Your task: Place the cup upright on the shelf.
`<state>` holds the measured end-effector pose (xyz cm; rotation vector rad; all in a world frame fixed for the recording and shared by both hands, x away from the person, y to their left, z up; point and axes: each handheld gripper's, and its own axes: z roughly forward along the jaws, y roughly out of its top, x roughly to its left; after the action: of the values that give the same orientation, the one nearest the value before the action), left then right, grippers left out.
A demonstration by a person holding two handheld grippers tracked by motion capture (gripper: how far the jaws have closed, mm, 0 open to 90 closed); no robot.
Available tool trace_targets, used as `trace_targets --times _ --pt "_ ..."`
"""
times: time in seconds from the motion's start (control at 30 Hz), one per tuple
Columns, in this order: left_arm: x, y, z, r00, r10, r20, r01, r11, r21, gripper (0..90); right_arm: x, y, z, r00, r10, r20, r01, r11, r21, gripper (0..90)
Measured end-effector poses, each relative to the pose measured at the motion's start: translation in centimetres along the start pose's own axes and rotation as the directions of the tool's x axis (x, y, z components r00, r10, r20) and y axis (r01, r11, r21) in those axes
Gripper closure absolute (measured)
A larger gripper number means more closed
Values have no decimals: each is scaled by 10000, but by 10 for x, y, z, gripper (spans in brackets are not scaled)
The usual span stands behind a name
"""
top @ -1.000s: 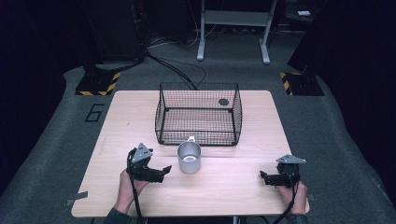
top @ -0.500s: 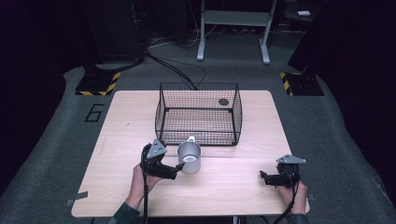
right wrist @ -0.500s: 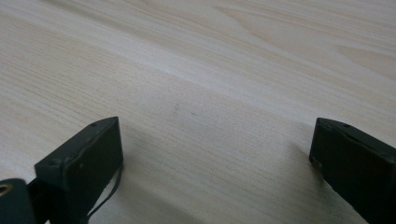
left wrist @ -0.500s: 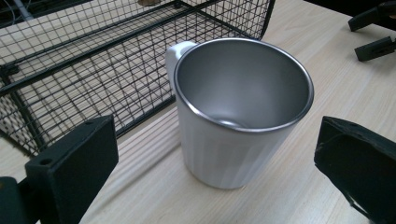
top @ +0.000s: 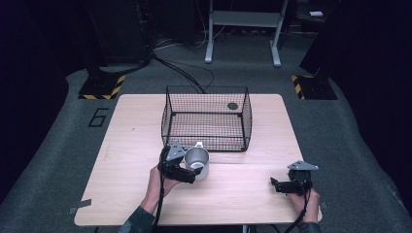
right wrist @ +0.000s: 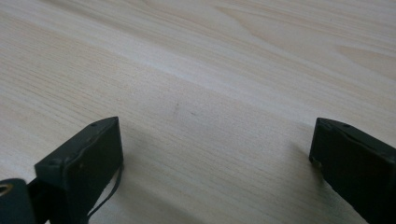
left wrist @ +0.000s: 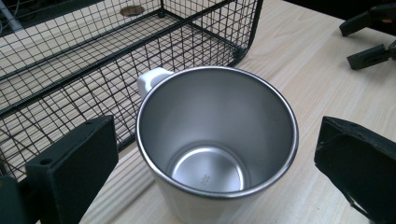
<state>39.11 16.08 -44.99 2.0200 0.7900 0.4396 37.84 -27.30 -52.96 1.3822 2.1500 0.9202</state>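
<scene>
In the high view, a metal mug (top: 197, 162) stands upright on the wooden surface (top: 126, 145), just in front of the wire basket (top: 206, 118), with its handle turned toward the basket. The left hand-held gripper (top: 193, 174) sits right at the mug's near side, while the right hand-held gripper (top: 274, 185) rests on the surface well apart, near the right corner. In the left gripper view, the mug (left wrist: 217, 144) stands between the two black jaws, which are spread wide on either side of it and touch nothing; the basket (left wrist: 93, 60) is just behind, and the mug is empty. To grasp well, the jaws should likely drop a little lower around the body, stay centred, and close evenly so the mug does not tip or slide toward the mesh. In the right gripper view, the jaws stand wide apart over bare wood (right wrist: 210, 84) and hold nothing; this one is best kept still.
</scene>
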Motion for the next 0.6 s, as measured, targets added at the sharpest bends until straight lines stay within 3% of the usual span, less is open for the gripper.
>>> trace_targets --times 0.43,0.6 --pt "-3 4 17 9999 -128 93 127 9999 102 0 0 0 0 10000 0 -2 0 10000 0 24" --pt "-4 4 25 9997 -194 -125 196 9998 107 0 0 0 0 10000 3 -1 -3 10000 1 24"
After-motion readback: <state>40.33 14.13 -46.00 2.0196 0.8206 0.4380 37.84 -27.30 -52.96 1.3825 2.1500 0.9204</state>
